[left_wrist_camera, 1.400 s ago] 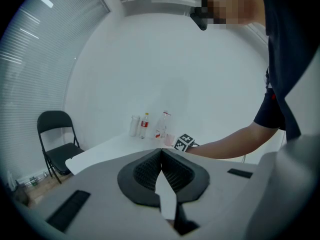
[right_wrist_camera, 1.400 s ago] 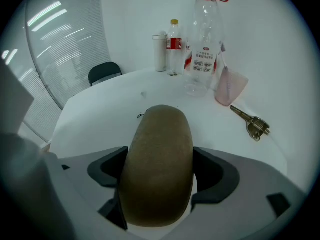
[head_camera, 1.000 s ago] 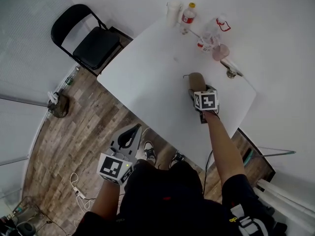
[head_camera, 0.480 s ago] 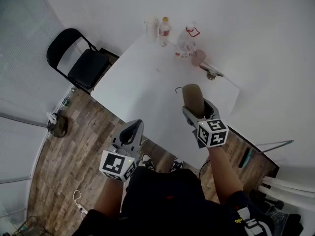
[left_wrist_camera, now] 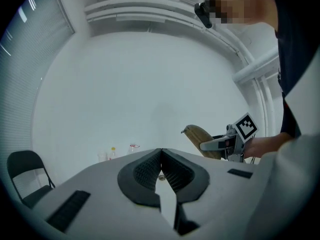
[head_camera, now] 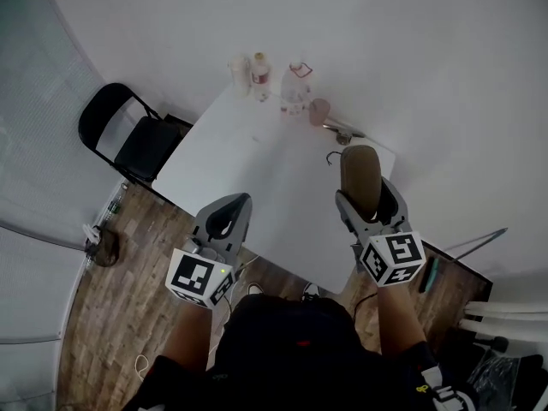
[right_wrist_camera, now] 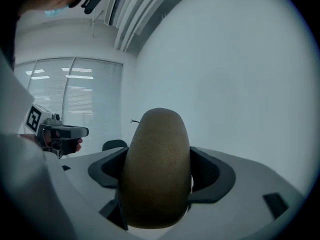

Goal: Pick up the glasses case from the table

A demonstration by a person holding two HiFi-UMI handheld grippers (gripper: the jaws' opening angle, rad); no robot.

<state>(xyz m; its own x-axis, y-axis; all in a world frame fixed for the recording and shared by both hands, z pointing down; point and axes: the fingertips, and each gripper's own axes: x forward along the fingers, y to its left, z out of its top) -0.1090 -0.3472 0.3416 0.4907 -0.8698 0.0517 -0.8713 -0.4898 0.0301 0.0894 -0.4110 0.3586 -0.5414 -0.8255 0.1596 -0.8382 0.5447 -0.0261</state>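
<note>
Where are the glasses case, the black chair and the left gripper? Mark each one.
glasses case (right_wrist_camera: 157, 169), right gripper view, middle of its brown shell.
black chair (head_camera: 147, 148), head view, on its seat.
left gripper (left_wrist_camera: 160, 154), left gripper view, where its shut tips meet.

Both the left gripper (head_camera: 229, 211) and right gripper (head_camera: 366, 197) are grey plastic with black ribbed pads (left_wrist_camera: 142, 171). Each has a white cube (head_camera: 199, 279) with black square markers, and the person's wearing a black top (head_camera: 291, 341).

I see my right gripper (right_wrist_camera: 159, 181) clamped on the brown glasses case (right_wrist_camera: 157, 154), lower centre; the left gripper (right_wrist_camera: 74, 132) shows at middle left.
</note>
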